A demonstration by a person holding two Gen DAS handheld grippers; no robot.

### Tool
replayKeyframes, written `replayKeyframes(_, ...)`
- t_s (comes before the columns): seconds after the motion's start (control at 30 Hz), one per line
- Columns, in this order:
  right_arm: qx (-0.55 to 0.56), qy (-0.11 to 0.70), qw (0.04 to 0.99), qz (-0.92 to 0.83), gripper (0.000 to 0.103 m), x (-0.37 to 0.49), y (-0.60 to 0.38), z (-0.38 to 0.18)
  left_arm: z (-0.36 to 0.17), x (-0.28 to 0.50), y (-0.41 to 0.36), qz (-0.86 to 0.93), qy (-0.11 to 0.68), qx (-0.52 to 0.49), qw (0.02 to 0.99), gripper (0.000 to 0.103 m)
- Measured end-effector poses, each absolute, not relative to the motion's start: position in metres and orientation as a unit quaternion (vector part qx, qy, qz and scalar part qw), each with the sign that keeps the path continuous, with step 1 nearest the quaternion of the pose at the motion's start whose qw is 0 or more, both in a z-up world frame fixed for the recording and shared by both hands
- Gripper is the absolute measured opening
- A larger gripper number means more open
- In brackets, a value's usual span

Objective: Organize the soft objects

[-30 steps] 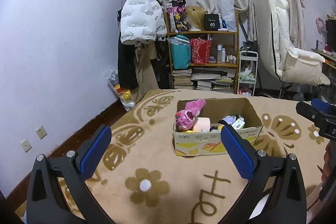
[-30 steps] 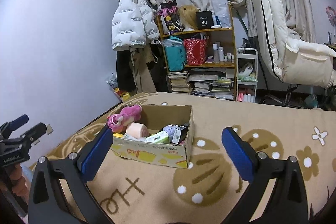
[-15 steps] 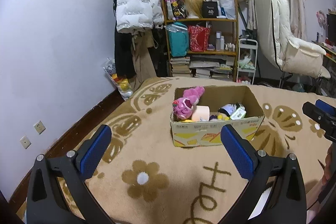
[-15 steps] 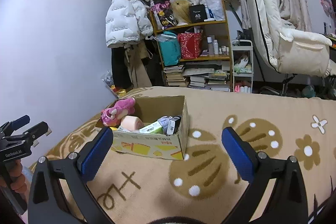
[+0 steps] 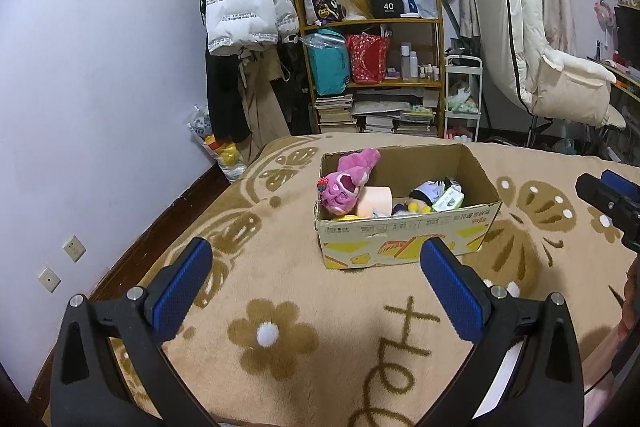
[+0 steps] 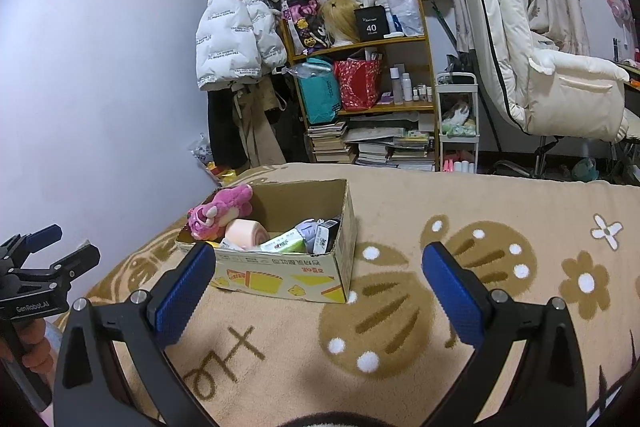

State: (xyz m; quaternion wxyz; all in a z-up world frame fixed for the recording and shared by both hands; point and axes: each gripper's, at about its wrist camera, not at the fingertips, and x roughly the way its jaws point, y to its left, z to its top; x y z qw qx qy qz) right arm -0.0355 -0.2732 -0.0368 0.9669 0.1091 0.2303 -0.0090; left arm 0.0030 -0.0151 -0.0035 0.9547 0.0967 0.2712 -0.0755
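A cardboard box [image 5: 404,247] stands on a beige flower-patterned blanket [image 5: 280,327]. In it lie a pink plush toy [image 5: 348,181], a pale pink roll [image 5: 374,201], a dark-haired doll [image 5: 426,193] and a green tissue pack [image 5: 448,199]. My left gripper [image 5: 316,285] is open and empty, held above the blanket in front of the box. My right gripper [image 6: 320,291] is open and empty, in front of the box [image 6: 280,267], which shows the plush toy [image 6: 220,213] and roll [image 6: 246,233].
A wooden shelf [image 5: 372,67] with bags and books stands behind the bed. A white puffer jacket [image 5: 244,11] hangs at the left wall. A white padded chair [image 5: 548,67] is at the right. Each gripper shows in the other's view [image 6: 36,279].
Both grippers have tilted slightly down and drawn a little nearer; the box sits higher in both views. Nothing was grasped or released.
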Motion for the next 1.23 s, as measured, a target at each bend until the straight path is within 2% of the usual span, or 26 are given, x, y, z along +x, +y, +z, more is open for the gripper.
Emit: replayKeyframes(1.23, 0.111, 0.232, 0.966, -0.013, 0.103, -0.0346, -0.2726, -0.0397, -0.0078, 0.0056, -0.0147, -0.073, 0.275, 0.098, 0.954, 0.103)
